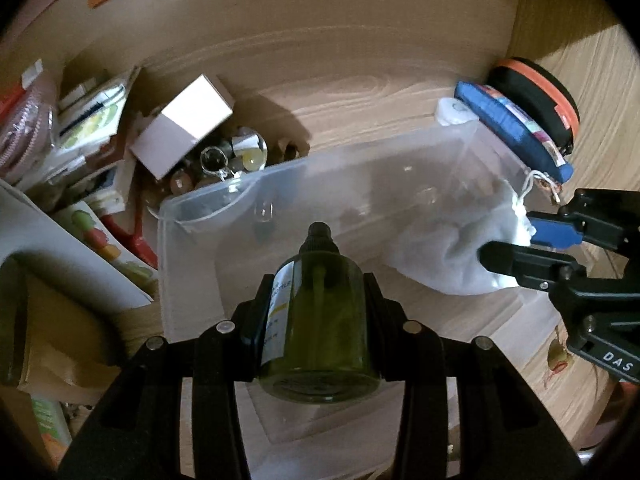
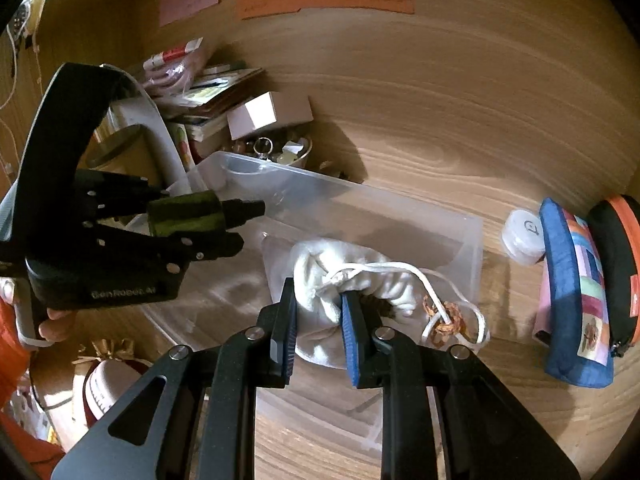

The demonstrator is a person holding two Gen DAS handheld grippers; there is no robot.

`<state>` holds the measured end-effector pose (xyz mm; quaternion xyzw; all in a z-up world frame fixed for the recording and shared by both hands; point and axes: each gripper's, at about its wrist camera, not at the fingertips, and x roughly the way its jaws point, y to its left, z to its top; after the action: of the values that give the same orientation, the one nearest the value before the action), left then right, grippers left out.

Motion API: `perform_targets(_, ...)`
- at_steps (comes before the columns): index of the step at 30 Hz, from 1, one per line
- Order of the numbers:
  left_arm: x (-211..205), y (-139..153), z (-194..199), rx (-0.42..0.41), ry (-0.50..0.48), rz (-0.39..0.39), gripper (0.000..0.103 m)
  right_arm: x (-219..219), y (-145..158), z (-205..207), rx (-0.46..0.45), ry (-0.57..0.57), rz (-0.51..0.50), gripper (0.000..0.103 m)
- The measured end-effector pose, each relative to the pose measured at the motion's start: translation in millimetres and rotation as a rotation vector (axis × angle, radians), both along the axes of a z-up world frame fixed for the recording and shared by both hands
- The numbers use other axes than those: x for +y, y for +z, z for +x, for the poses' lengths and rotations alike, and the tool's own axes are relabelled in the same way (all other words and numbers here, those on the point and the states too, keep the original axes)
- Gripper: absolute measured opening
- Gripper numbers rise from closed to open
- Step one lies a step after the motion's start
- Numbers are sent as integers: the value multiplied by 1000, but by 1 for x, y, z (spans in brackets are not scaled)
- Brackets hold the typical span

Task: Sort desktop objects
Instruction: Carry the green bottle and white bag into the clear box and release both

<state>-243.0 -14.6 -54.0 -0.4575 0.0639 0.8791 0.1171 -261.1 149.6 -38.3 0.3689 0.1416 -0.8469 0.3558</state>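
Note:
My left gripper (image 1: 318, 280) is shut on a green glass bottle (image 1: 320, 320) with a black cap, held level above the near left part of a clear plastic box (image 1: 224, 200). It shows in the right wrist view too, as the left gripper (image 2: 224, 224) with the bottle (image 2: 184, 214). My right gripper (image 2: 318, 300) is shut on the neck of a white drawstring pouch (image 2: 352, 276) that lies in the right end of the box (image 2: 476, 240). In the left wrist view the right gripper (image 1: 508, 244) grips the pouch (image 1: 448, 260).
A blue patchwork pouch (image 2: 576, 300), a black-and-orange case (image 2: 620, 264) and a white round container (image 2: 522, 236) sit right of the box. Behind its left end are a white carton (image 1: 184, 128), a bowl of trinkets (image 1: 240, 152) and stacked booklets (image 1: 92, 120). A wooden wall stands behind.

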Motion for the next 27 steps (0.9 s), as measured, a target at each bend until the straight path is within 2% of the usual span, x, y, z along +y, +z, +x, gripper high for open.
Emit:
perform_targets(8, 1, -5, -2, -29, -16, 2, 41, -8, -2, 9, 19, 15, 75, 22)
perform_targets(13, 4, -6, -3, -40, -18, -13, 41, -8, 0, 17, 10, 25, 94, 36)
perform_targets(16, 4, -6, -3, -49, -14, -12, 42, -5, 2, 20, -11, 20, 88, 42)
perform_targets(20, 0, -2, -1, -46, 3, -9, 45, 4, 8, 25, -29, 7, 58, 42)
perform_targets(25, -6, 7, 7, -43, 27, 5, 45, 18, 20, 39, -10, -10, 26, 47)
perform_targets(27, -8, 14, 15, -29, 34, 6, 48, 24, 25, 44, -2, -19, 14, 48)
